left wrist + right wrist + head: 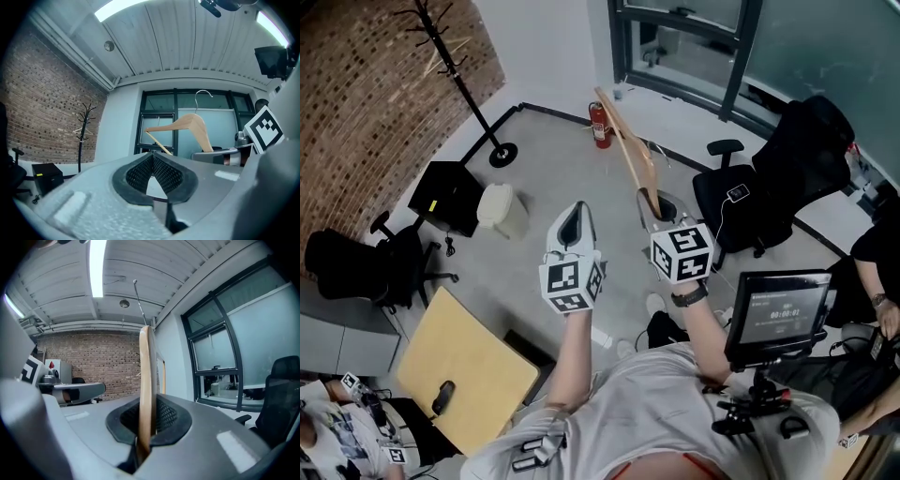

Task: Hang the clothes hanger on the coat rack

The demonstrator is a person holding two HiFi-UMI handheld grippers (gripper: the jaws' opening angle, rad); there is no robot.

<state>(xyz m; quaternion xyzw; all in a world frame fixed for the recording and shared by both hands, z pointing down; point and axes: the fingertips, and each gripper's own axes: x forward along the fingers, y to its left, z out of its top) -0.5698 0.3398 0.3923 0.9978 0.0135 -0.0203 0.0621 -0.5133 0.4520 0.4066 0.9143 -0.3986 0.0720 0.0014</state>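
Note:
In the head view a black coat rack stands at the far left by the brick wall, a light hanger on one of its arms. My right gripper is shut on a wooden clothes hanger, which sticks up and away from it. In the right gripper view the hanger stands edge-on between the pads, its wire hook on top. My left gripper is held beside it, shut and empty, its pads meeting at the tip. From there the hanger shows to the right and the coat rack far off to the left.
On the floor lie a red fire extinguisher, a white bin and a black box. Black office chairs stand right and left. A wooden table is near left, a screen on a stand near right.

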